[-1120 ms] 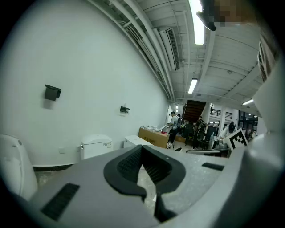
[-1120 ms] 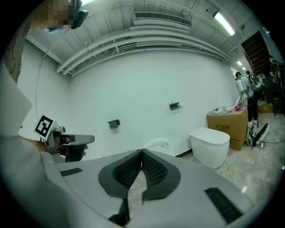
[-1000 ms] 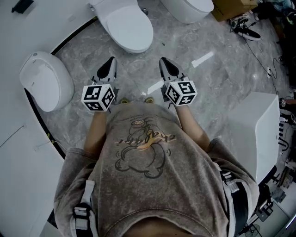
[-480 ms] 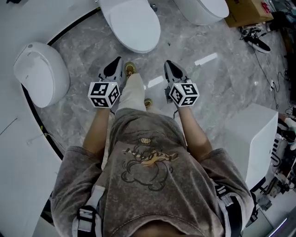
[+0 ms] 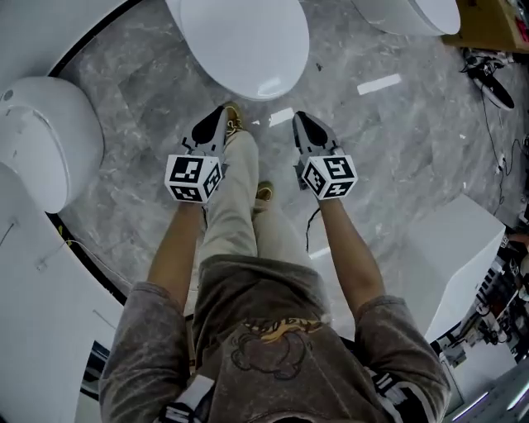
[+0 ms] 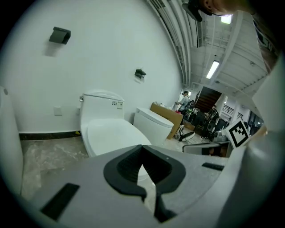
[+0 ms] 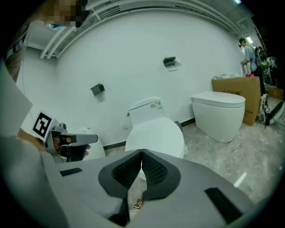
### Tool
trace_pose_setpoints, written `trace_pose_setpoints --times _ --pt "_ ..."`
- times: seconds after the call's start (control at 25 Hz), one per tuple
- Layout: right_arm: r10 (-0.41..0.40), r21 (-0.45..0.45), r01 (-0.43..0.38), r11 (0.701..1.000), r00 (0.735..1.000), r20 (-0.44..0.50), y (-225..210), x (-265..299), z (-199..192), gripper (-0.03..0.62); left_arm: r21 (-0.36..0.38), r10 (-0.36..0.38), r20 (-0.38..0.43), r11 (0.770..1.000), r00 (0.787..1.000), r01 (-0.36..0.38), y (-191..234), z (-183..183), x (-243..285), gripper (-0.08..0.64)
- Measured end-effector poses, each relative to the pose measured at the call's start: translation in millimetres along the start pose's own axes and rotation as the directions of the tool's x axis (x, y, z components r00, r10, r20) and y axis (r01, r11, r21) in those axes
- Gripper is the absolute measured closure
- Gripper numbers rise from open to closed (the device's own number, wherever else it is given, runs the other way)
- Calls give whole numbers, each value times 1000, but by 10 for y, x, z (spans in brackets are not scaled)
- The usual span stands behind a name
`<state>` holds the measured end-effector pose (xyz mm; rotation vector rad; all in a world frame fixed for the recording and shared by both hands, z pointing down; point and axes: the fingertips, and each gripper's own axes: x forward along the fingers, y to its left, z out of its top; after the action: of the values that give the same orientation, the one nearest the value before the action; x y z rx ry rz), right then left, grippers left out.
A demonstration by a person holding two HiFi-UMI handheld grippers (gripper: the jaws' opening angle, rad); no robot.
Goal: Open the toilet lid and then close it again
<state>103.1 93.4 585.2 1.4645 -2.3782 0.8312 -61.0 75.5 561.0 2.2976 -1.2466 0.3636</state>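
In the head view the middle toilet (image 5: 240, 41) is cut off by the top edge, so its back end is out of sight. A second toilet (image 5: 413, 12) shows only its front part at the top right. In the left gripper view the label (image 6: 117, 104) on the tank (image 6: 100, 109) is too small to read, and the left gripper (image 6: 142, 149) hides the front of the lid (image 6: 111, 133).
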Motion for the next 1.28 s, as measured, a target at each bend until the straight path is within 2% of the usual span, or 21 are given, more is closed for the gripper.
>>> trace_pose_setpoints --times 0.12,0.36,0.56,0.72,0.96,1.28 --pt "14 10 -14 1000 1000 -26 -182 427 -342 565 -3 -12 -42 1000 999 12 163 -441 403 551" --pt "-8 50 12 999 997 -71 -464 952 -1060 565 2 -37 -109 999 993 37 449 -1233 958 551" --pt "-10 43 13 999 998 -63 -637 1158 -1196 565 -34 -35 -119 999 992 31 516 -1598 1232 551" --pt "-12 45 13 999 999 -39 -653 1214 -1184 565 -63 -46 -88 997 995 41 546 -1551 1315 551" --pt "-2 30 4 1000 999 -47 -632 1167 -1101 566 -92 -33 -87 996 996 25 498 -1428 1276 551" --pt "58 -34 -58 998 998 -6 -355 910 -435 566 -99 -43 -66 994 997 36 379 -824 1001 551"
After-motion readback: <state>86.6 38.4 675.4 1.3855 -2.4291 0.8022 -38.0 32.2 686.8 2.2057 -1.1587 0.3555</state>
